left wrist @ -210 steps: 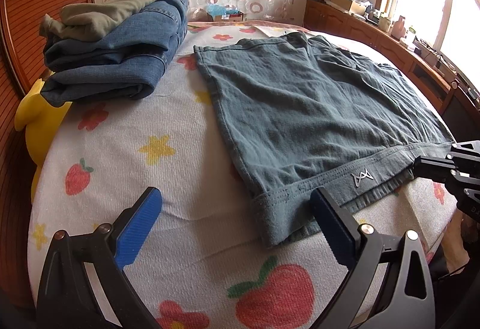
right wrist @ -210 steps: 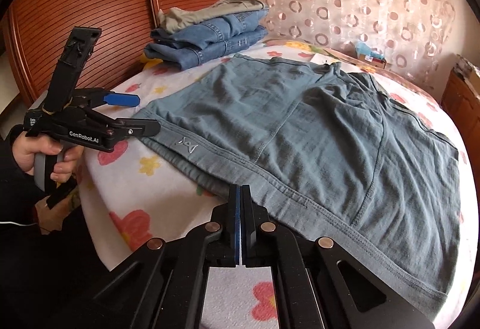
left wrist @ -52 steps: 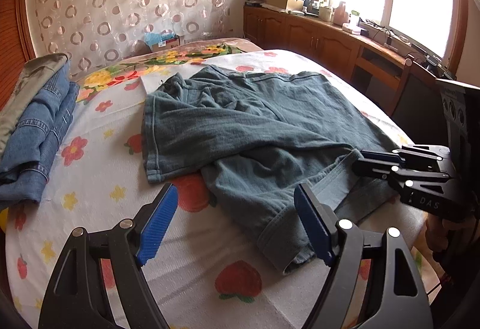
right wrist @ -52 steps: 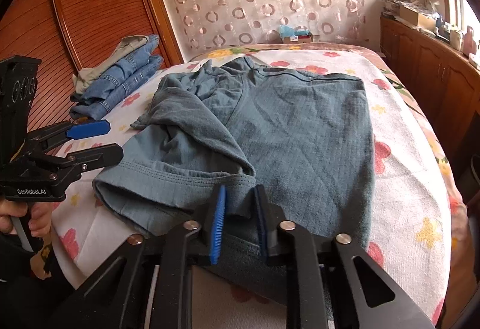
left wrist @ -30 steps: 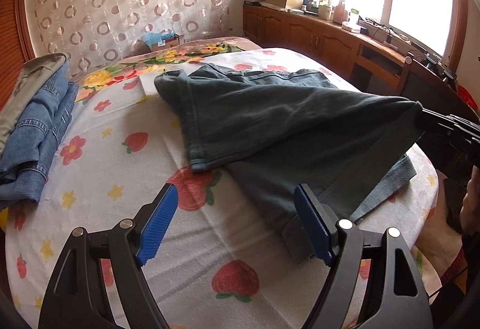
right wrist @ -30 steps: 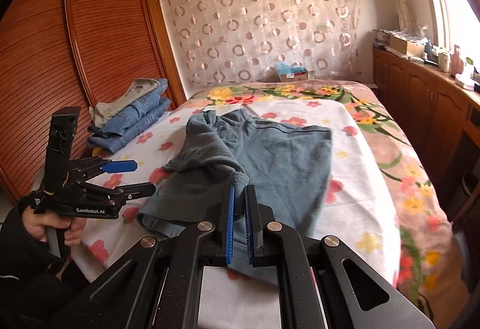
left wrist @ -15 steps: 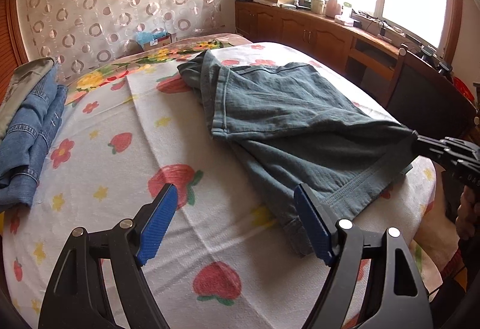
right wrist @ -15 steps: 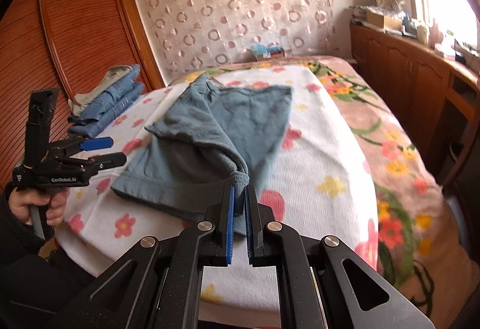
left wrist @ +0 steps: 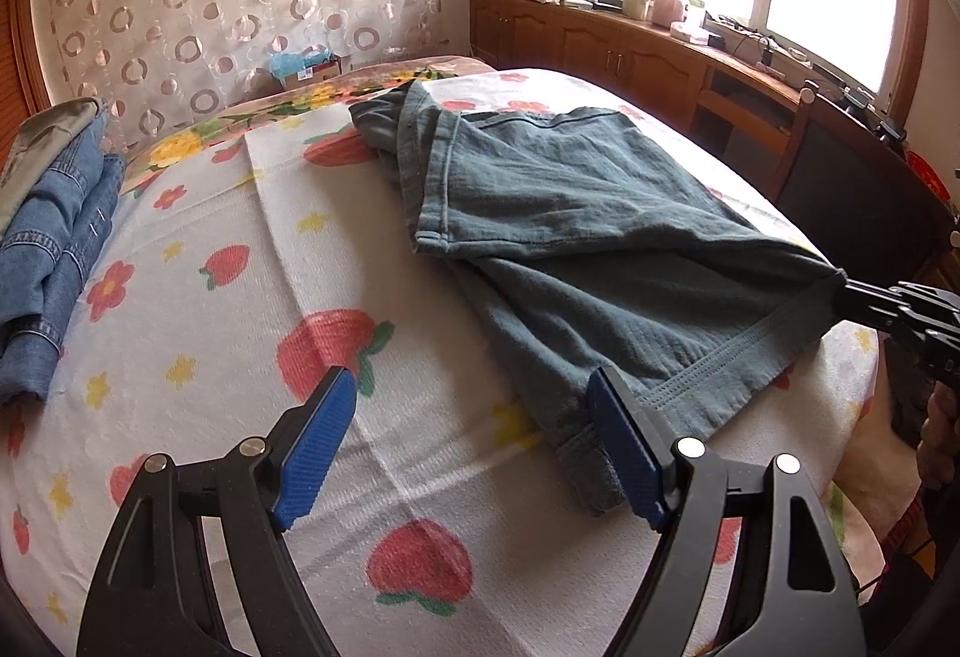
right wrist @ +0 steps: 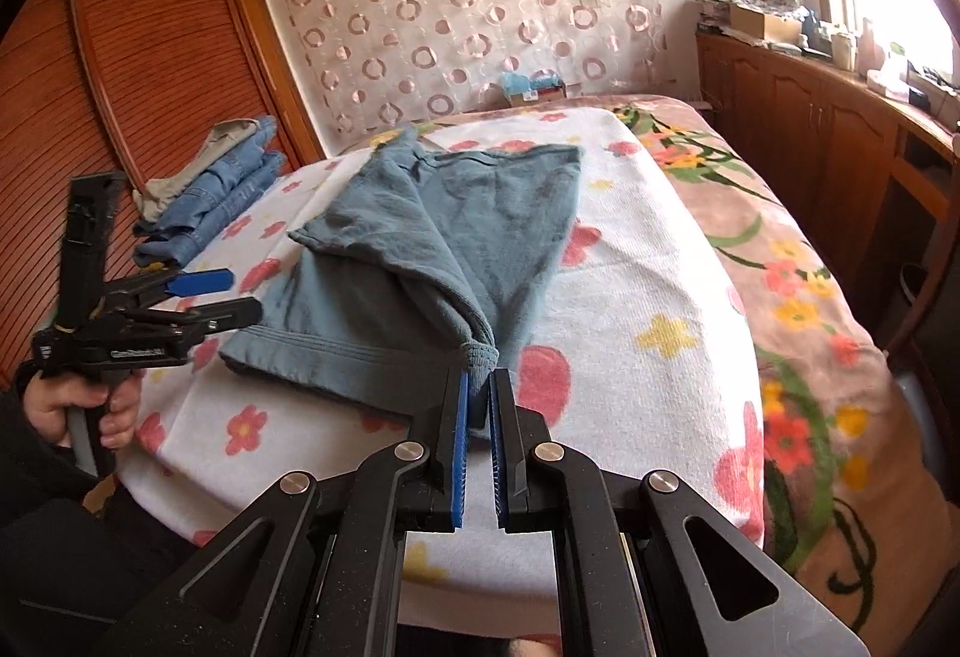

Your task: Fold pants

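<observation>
Pants [left wrist: 588, 231] now folded beside jeans [left wrist: 54, 231]

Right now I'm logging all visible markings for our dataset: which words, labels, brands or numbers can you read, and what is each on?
No text is clearly readable.
White lettering on the side of the left tongs: blurred, illegible.
Label on the small box by the curtain: too small to read.
Grey-green pants: no logo or label shows.
Right tongs: no markings visible.

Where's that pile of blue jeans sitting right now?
The folded jeans lie at the bed's left edge in the right wrist view, beside the wooden wardrobe, apart from the grey-green pants.
</observation>
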### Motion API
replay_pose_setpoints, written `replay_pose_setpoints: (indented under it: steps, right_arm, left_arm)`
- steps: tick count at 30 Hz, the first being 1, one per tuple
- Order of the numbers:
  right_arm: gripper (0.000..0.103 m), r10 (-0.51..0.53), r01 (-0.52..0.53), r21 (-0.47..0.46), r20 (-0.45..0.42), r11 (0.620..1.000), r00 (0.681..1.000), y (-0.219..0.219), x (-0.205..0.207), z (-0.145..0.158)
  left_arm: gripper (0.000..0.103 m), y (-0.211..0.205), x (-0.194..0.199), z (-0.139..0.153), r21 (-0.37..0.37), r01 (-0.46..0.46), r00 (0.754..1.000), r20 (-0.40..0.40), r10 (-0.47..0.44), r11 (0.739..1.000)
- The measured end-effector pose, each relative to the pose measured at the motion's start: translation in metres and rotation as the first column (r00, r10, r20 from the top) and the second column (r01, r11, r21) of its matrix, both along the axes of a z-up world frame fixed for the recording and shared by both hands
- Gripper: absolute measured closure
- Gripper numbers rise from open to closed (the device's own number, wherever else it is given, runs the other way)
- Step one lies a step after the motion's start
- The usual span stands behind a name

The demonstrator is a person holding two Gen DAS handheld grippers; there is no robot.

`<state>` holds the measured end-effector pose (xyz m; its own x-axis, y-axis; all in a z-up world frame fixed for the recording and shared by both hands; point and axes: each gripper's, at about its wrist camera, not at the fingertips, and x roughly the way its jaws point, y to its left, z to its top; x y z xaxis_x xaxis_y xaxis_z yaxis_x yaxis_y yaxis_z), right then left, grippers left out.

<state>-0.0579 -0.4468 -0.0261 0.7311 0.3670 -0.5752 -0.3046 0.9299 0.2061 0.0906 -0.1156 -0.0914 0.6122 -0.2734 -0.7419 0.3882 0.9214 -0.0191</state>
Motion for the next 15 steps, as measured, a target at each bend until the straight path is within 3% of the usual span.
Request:
replay_pose_setpoints:
  steps: [7, 13, 15]
  right_arm:
    - [0.092, -0.019, 0.018, -0.004, -0.023, 1.0, 1.0, -0.004, 0.006, -0.005]
    - [0.09, -0.017, 0.017, -0.028, 0.018, 0.999, 1.0, -0.002, 0.004, 0.007]
    - [0.084, -0.014, 0.015, -0.031, 0.032, 0.999, 0.999, -0.001, 0.005, 0.012]
  left_arm:
    - [0.023, 0.002, -0.001, -0.001, -0.002, -0.005, 1.0, 0.004, 0.005, 1.0]
    - [0.023, 0.012, -0.003, 0.01, -0.016, -0.028, 0.999, 0.037, 0.028, 0.999]
    - [0.023, 0.018, -0.003, 0.015, -0.028, -0.037, 0.998, 0.047, 0.038, 0.999]
